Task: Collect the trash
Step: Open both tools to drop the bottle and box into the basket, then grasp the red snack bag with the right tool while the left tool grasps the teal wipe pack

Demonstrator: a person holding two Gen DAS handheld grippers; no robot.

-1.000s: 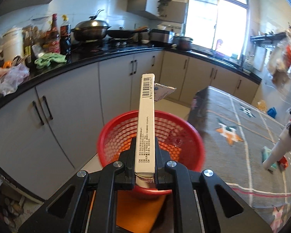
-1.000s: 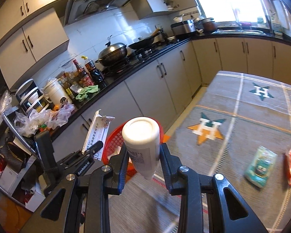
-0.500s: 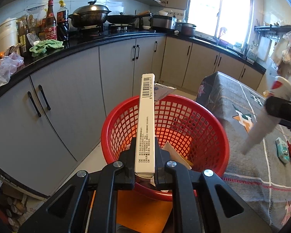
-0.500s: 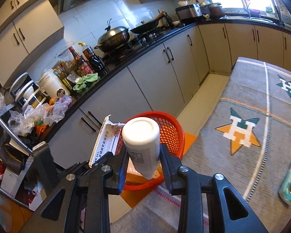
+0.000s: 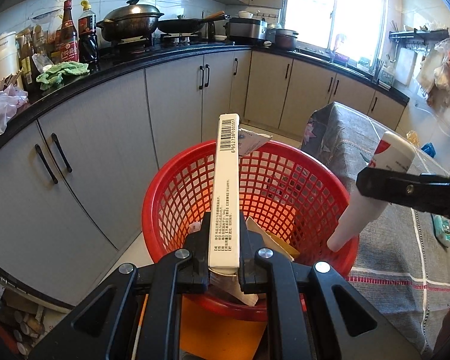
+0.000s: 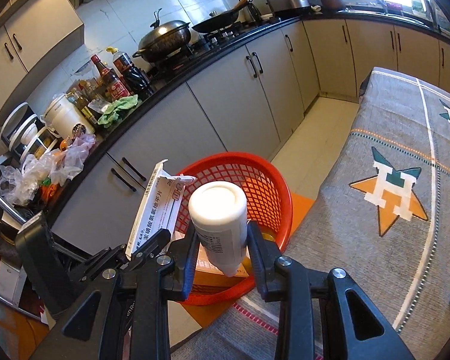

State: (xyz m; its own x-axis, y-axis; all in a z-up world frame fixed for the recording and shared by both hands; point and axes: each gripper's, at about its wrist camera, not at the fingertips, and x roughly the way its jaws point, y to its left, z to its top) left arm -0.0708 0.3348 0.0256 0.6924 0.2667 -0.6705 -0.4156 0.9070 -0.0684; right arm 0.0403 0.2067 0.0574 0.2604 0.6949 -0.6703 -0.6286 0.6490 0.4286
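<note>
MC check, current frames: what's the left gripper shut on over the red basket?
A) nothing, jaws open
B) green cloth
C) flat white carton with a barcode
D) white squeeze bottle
C: the left gripper is clamped on the flat white carton, barcode at its far end, held above the red basket; the white squeeze bottle sits in the right gripper.

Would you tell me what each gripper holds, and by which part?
Left gripper: flat white cardboard box, pinched at its near end. Right gripper: white plastic bottle, clamped around its body, nozzle down.
</note>
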